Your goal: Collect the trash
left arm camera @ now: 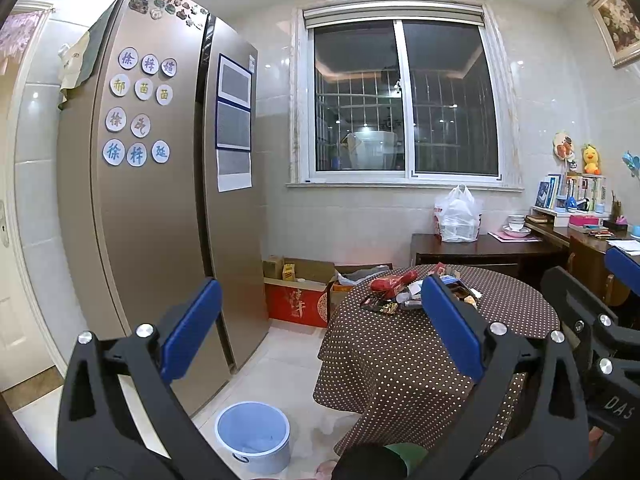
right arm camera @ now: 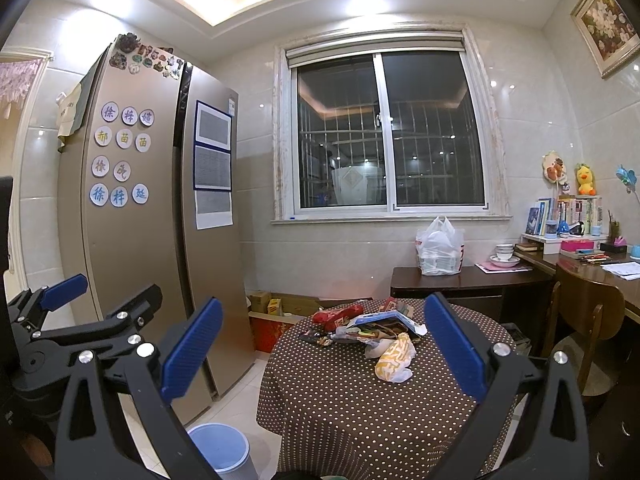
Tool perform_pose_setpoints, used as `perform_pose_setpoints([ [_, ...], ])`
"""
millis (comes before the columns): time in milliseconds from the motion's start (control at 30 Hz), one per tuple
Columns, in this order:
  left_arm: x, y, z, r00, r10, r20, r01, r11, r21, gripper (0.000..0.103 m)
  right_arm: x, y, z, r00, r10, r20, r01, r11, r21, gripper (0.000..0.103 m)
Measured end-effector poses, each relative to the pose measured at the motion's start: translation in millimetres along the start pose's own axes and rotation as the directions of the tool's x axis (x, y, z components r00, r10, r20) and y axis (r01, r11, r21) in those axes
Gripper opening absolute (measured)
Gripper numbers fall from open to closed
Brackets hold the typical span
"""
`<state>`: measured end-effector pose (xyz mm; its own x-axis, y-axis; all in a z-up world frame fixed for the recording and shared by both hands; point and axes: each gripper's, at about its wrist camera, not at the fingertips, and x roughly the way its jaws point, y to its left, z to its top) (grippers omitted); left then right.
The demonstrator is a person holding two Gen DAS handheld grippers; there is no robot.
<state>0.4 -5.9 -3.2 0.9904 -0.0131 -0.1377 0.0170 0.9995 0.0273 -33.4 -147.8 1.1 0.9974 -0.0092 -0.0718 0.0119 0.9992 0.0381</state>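
A pile of trash (right arm camera: 368,328) lies on a round table with a brown dotted cloth (right arm camera: 360,408): a red packet (right arm camera: 336,316), a yellow-and-white wrapper (right arm camera: 394,358), a blue-edged box and small wrappers. In the left wrist view the same pile (left arm camera: 394,290) sits at the far side of the table (left arm camera: 400,360). My left gripper (left arm camera: 320,320) is open and empty, well short of the pile. My right gripper (right arm camera: 324,344) is also open and empty, held above the table's near side. A blue-lined bin (left arm camera: 253,436) stands on the floor left of the table.
A tall fridge (left arm camera: 160,200) stands at the left, close to the bin (right arm camera: 218,450). Cardboard boxes (left arm camera: 298,292) sit under the window. A dark side table with a white plastic bag (right arm camera: 438,248), a desk with books and a wooden chair (right arm camera: 588,320) fill the right.
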Motion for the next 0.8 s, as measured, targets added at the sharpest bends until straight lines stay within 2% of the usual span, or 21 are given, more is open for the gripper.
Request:
perform_pose_setpoints([
  [467,4.4,5.9,-5.5,1.000,0.005,-0.015,-0.005,1.000,-0.003,0.097,0.5,7.9,-1.6,1.000,0.010,0.003,-0.010,1.000,-0.027,0.099],
  [600,5.5,7.5,-6.1,1.000,0.008,-0.022,-0.008,1.000,-0.003,0.097,3.4,8.0,0.1,0.998,0.067,-0.005,-0.067,0.998,-0.017,0.099],
  [800,6.9,7.9,-4.9,1.000,0.004,-0.027,-0.004,1.000,-0.004,0.097,3.4,9.8,0.2,0.999,0.053,0.006,-0.052,0.997,-0.049,0.099],
])
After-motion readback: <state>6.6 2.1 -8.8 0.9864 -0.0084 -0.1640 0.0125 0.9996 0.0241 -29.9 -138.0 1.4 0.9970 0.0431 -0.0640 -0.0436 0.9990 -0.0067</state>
